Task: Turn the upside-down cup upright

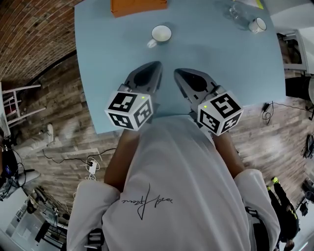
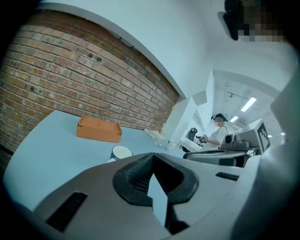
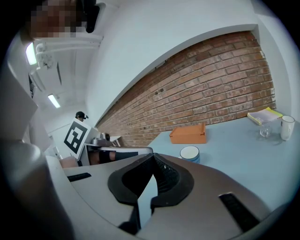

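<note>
- White round cup with a pale blue outer wall stands mouth-up on the light blue table, near its far edge and a little left of the middle. Its handle points toward the near-left corner.
- Judged from the open rim seen in all three views, the turning step looks done — nothing upside-down remains in sight.
- Left gripper: jaws pressed together, nothing between them, hanging over the near edge, well apart from the cup.
- Right gripper: jaws likewise closed and empty, just beside the left one.
- Next move, as I judge it, calls for no grasp — only holding both grippers clear of the cup.
- Beyond the cup, a flat orange cardboard box lies at the far edge; a white mug and a clear glass stand by the far-right corner.
</note>
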